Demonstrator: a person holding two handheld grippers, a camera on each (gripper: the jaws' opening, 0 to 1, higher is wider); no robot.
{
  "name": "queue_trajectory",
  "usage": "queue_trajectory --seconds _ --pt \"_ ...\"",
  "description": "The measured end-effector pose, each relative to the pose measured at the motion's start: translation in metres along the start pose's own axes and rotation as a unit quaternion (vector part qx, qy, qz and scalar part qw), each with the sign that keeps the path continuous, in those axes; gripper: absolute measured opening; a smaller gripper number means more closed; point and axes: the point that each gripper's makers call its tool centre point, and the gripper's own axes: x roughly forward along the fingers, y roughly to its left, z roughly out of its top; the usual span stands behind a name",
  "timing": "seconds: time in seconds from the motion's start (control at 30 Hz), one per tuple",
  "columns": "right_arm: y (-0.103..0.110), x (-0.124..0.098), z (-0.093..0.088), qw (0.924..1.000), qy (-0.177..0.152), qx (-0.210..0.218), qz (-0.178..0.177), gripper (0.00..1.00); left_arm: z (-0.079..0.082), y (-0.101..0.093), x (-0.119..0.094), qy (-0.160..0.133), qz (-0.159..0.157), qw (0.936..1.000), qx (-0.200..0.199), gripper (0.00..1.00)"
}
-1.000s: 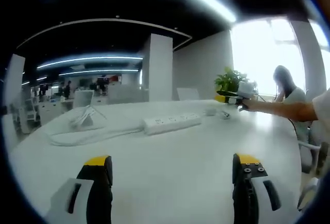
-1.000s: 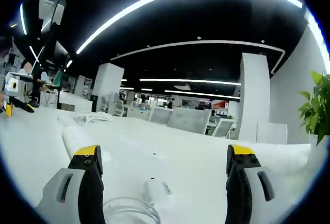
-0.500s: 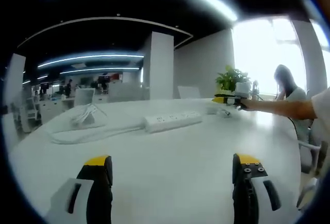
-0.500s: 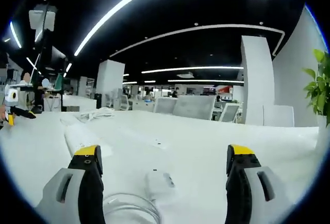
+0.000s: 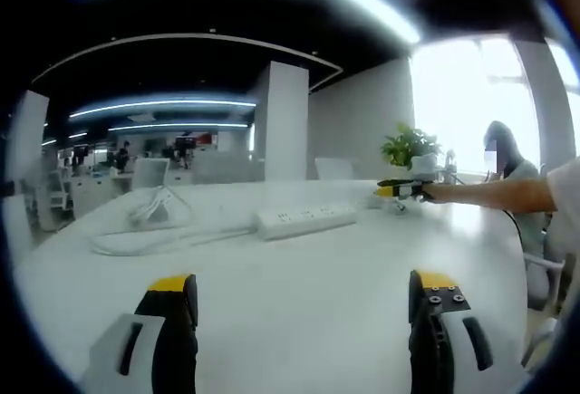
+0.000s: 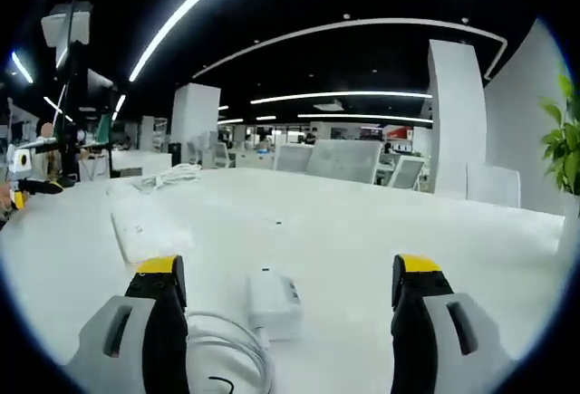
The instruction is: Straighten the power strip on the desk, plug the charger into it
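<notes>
Both tools stood released, jaws wide apart. Right tool [image 6: 281,303] hung low over the white desk [image 6: 381,240], the charger [image 6: 273,301] lying between its jaws with its coiled cable [image 6: 227,344] by the left jaw. Left tool [image 5: 304,321] hovered over bare desk, well apart from the strip [image 5: 304,219], which lay across the desk ahead, its cord [image 5: 163,235] trailing left. A plant [image 5: 410,147] stood behind.
</notes>
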Motion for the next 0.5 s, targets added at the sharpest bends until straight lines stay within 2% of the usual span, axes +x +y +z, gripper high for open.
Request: queue_trajectory --seconds 0.17,0.5 --pt "0.002 0.001 -0.009 0.9995 0.023 0.019 0.009 0.84 -0.002 -0.003 0.001 0.004 -0.003 1.0 0.003 0.99" --pt "0.007 0.004 -0.018 0.9985 0.047 0.016 0.022 0.77 -0.001 -0.004 0.002 0.001 -0.002 1.0 0.001 0.99"
